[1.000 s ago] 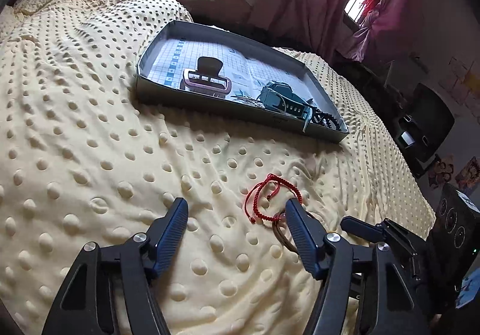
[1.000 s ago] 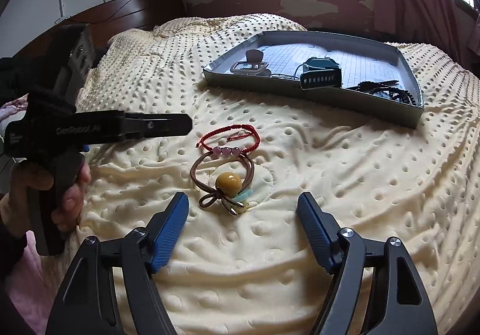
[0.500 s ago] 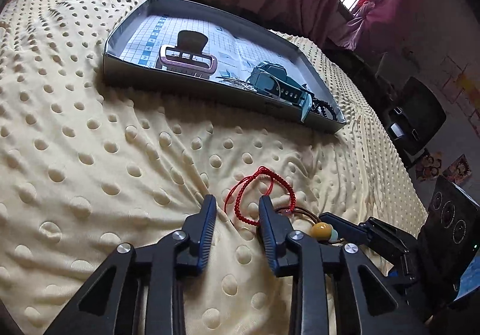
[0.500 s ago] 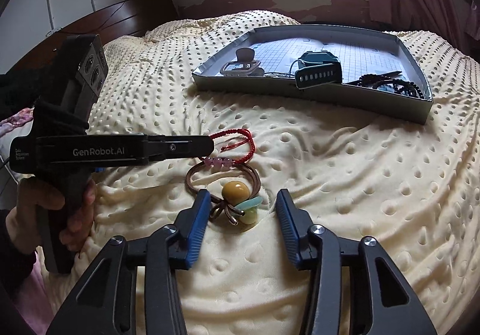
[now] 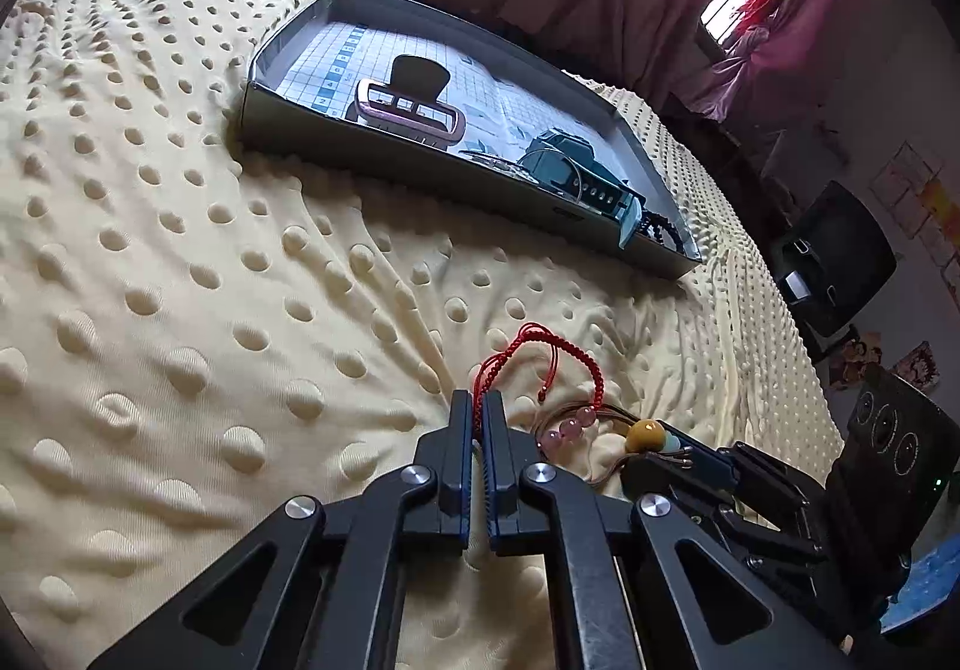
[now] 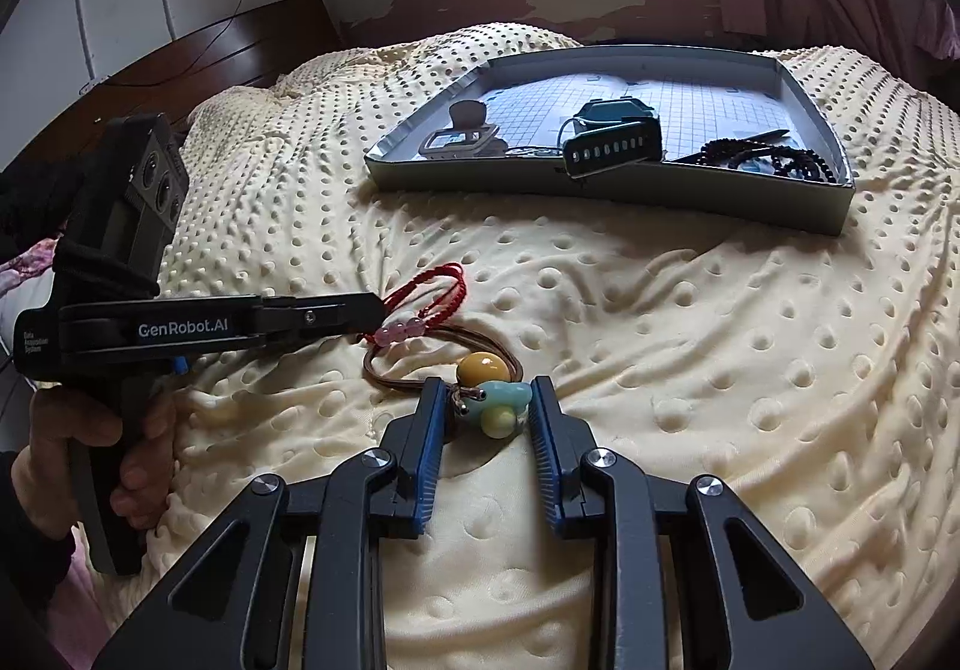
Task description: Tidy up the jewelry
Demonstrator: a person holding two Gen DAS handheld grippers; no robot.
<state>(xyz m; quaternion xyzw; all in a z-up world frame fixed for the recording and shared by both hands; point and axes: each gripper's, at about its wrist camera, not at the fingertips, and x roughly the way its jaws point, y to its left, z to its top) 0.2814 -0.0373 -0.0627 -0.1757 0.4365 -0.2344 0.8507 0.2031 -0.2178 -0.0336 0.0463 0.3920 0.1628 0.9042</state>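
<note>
A red cord bracelet (image 5: pixel 594 370) with pink beads (image 5: pixel 567 427) lies on the yellow dotted bedspread (image 5: pixel 180 280). My left gripper (image 5: pixel 477 412) is shut on its near cord; the right wrist view shows that gripper (image 6: pixel 375 310) side-on, clamping the red bracelet (image 6: pixel 432 280). Touching it is a brown hair tie (image 6: pixel 483 368) with yellow and teal beads. My right gripper (image 6: pixel 487 406) has its pads pressed in on that bead charm. Beyond stands the grey tray (image 5: pixel 420 172).
The tray (image 6: pixel 600 190) holds a pink hair claw (image 5: pixel 408 109), a teal claw (image 6: pixel 612 142) and dark bead strings (image 6: pixel 774 160). A hand (image 6: pixel 90 430) grips the left tool's handle. A black chair (image 5: pixel 834 250) stands off the bed's right edge.
Both grippers moved forward and closed: the left from wide open to pinched on the red bracelet, the right narrowing onto the hair tie's bead charm.
</note>
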